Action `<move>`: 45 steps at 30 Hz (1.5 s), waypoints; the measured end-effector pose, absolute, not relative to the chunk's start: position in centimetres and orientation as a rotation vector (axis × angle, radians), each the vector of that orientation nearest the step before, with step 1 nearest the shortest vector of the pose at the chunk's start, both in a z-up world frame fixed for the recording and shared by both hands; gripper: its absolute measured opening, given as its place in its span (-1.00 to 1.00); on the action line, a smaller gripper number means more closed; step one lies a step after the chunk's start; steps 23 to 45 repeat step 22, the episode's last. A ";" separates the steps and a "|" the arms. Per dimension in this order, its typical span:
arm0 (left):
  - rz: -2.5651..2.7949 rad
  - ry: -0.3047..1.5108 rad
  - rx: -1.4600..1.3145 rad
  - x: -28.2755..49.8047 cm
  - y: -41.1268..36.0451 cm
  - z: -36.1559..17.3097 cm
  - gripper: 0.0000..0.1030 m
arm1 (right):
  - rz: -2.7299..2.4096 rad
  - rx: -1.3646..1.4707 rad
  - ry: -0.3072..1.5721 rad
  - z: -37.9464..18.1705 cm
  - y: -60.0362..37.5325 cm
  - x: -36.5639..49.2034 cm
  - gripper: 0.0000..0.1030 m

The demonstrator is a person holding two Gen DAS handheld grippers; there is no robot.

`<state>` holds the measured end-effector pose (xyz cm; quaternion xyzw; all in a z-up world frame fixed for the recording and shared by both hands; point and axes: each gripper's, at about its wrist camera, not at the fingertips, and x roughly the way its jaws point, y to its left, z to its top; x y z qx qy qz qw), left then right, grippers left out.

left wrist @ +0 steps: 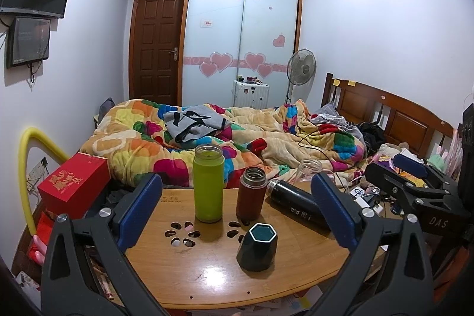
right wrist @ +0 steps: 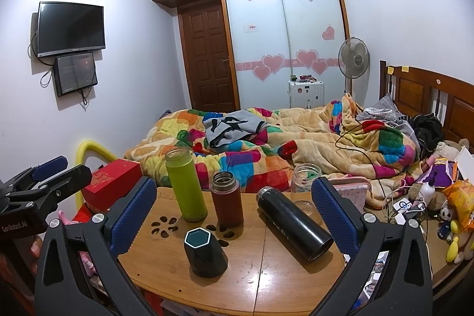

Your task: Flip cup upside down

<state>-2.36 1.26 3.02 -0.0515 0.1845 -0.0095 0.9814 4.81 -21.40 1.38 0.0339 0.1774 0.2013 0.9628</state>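
A dark teal hexagonal cup (left wrist: pixel 257 248) stands on the wooden table (left wrist: pixel 207 277), its hexagonal end up; it also shows in the right wrist view (right wrist: pixel 205 253). Behind it stand a green bottle (left wrist: pixel 208 183) and a brown flask (left wrist: pixel 251 194), both open at the top. A black flask (left wrist: pixel 297 206) lies on its side at the right. A clear glass jar (right wrist: pixel 305 178) stands at the table's back edge. My left gripper (left wrist: pixel 237 212) is open and empty, held above the table's front. My right gripper (right wrist: pixel 234 215) is open and empty too, to the right of the left one.
A red box (left wrist: pixel 75 182) sits left of the table beside a yellow foam tube (left wrist: pixel 26 168). A bed with a colourful quilt (left wrist: pixel 237 144) lies behind. Toys, cables and clutter (right wrist: pixel 429 197) crowd the right side. The right gripper shows in the left wrist view (left wrist: pixel 414 182).
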 end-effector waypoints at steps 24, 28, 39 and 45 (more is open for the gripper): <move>-0.035 0.376 -0.107 -2.6 1.2 3.1 0.98 | 0.413 0.072 0.369 1.6 -21.9 4.8 1.00; -0.035 0.376 -0.107 -2.6 1.2 3.1 0.98 | 0.413 0.072 0.369 1.6 -21.9 4.8 1.00; -0.035 0.376 -0.107 -2.6 1.2 3.1 0.98 | 0.413 0.072 0.369 1.6 -21.9 4.8 1.00; -0.035 0.376 -0.107 -2.6 1.2 3.1 0.98 | 0.413 0.072 0.369 1.6 -21.9 4.8 1.00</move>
